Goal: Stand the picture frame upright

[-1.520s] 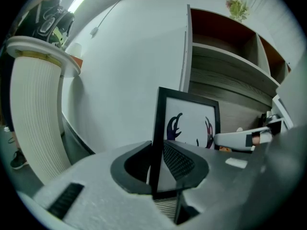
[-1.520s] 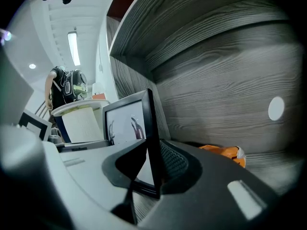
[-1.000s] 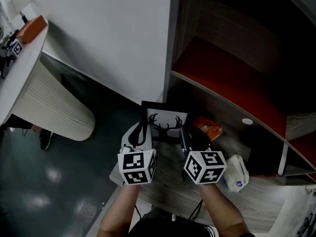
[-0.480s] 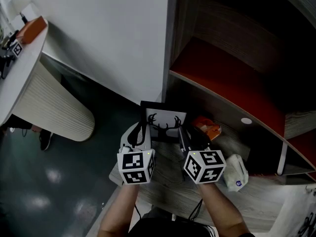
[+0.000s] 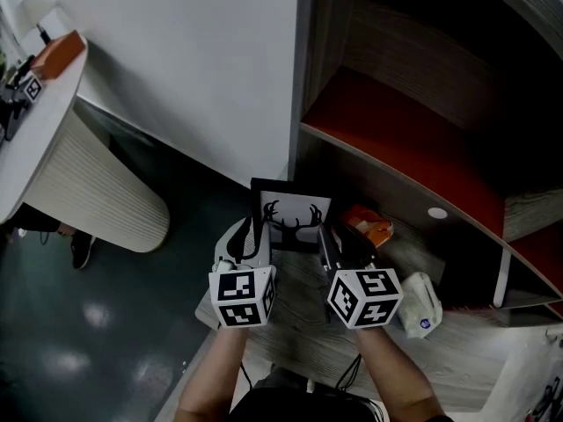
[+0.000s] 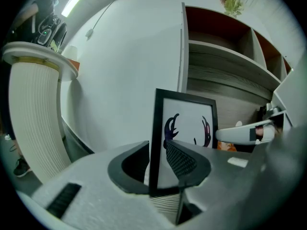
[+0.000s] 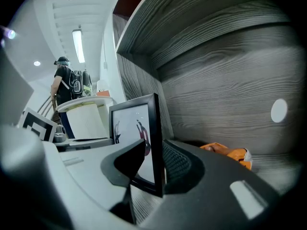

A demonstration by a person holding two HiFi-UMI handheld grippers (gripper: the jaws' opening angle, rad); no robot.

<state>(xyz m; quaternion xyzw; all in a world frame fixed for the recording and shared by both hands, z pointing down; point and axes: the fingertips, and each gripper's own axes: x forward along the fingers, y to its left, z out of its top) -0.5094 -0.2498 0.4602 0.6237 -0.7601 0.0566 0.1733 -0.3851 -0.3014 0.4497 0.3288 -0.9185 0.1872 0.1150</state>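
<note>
Jaws of both grippers have just been opening, while the hands, the frame (image 5: 291,217) and all else in the head view lie as they did a second ago. Left gripper (image 5: 252,233): jaws slack and apart, with the frame's left edge standing between them; the left gripper view shows that black edge in the gap (image 6: 156,163), not pinched. Right gripper (image 5: 329,241): jaws likewise apart about the frame's right edge, and the right gripper view shows a sliver of space between that edge and the ribbed pad (image 7: 175,163). The frame stands upright on the grey wood shelf (image 5: 303,328), near its back left corner, close to the cabinet's side panel (image 5: 310,77). Its white picture with black antlers faces the person. An orange object (image 5: 371,227) lies on the shelf just right of the frame, behind the right gripper. A white packet (image 5: 424,309) lies farther right, beside that gripper's marker cube (image 5: 364,297). A round white table (image 5: 62,156) stands well apart, at far left.
</note>
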